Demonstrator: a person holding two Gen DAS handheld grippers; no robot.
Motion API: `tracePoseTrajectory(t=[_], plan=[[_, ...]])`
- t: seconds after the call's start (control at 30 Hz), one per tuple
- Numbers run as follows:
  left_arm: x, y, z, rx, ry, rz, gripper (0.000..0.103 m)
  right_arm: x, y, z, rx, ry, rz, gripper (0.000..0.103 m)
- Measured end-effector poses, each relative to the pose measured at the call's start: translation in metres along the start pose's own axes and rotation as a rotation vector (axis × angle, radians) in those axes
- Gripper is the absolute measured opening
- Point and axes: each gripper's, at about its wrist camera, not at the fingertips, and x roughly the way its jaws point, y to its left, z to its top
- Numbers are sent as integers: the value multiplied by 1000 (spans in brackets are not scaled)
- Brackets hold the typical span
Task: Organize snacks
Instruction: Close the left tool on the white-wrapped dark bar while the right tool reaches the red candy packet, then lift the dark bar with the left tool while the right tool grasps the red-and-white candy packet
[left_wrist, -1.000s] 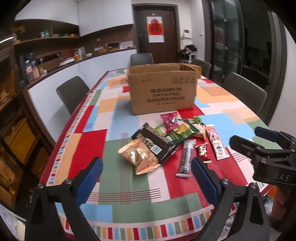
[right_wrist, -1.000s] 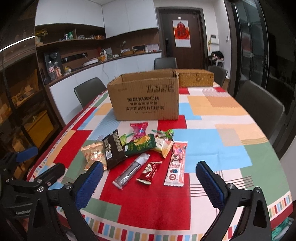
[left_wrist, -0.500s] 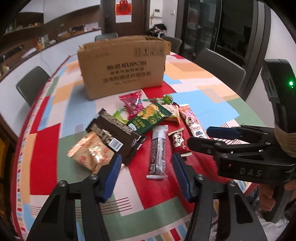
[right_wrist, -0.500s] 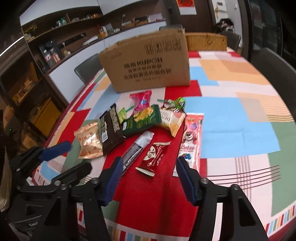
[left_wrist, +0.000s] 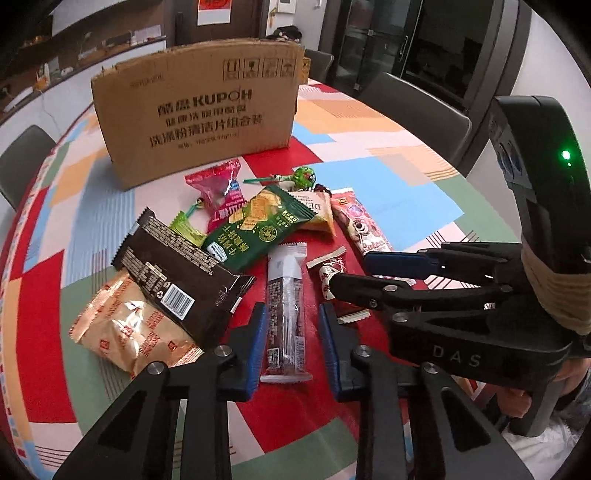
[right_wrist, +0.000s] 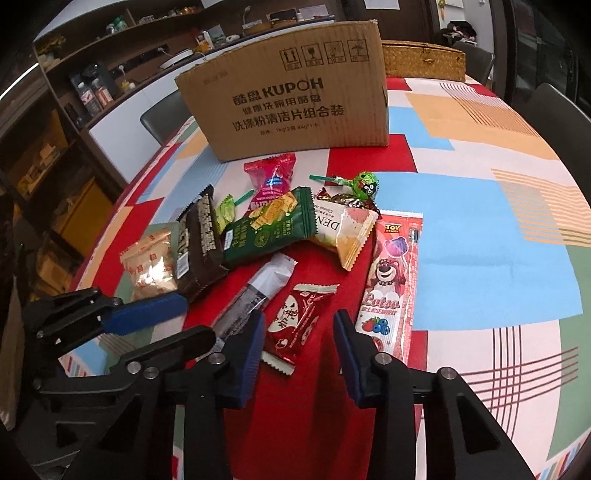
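Several snack packets lie on the patchwork tablecloth in front of a cardboard box (left_wrist: 195, 107), which also shows in the right wrist view (right_wrist: 291, 96). My left gripper (left_wrist: 291, 325) is open, its fingers on either side of a dark snack bar (left_wrist: 286, 306), low over it. My right gripper (right_wrist: 299, 332) is open around a small red candy packet (right_wrist: 295, 321). Each gripper shows in the other's view: the right one (left_wrist: 354, 273) and the left one (right_wrist: 192, 321). Nearby lie a green cracker pack (left_wrist: 258, 225), a black pack (left_wrist: 177, 266) and a pink Lotso pack (right_wrist: 391, 280).
A gold foil pack (left_wrist: 129, 328) lies at the left, a pink candy (right_wrist: 273, 177) and a green lollipop (right_wrist: 364, 182) near the box. A wicker basket (right_wrist: 424, 61) stands behind the box. Grey chairs (left_wrist: 410, 107) ring the table. Shelves line the left wall.
Both grippers have dropped towards the table and narrowed their opening. The left has come down over the dark bar, the right over the red candy packet.
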Motion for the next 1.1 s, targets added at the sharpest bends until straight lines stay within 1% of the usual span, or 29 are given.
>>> tracePoseTrajectory(t=[0.07,0.13,0.3,0.63,0.73,0.83,0.97,1.1], plan=[[5,3,1,-12,15,-5,27,3,-1,1,3,8,5,36],[10,4,3,-14,17,-9,25,7,-2,1,2,16,9,36],[22,8,7,-29,27,8,22,11,-5,3,8,17,15,36],[38,10,9,-46,56,-9,22,11,-16,7,53,15,28,36],[43,8,9,-38,66,-16,23,10,-16,7,60,13,31,36],[44,4,8,-13,57,6,21,10,-14,7,55,19,53,36],[37,9,3,-44,58,-35,19,12,-10,6,44,28,50,36],[27,12,-1,-61,47,-37,19,13,-6,7,38,31,43,36]])
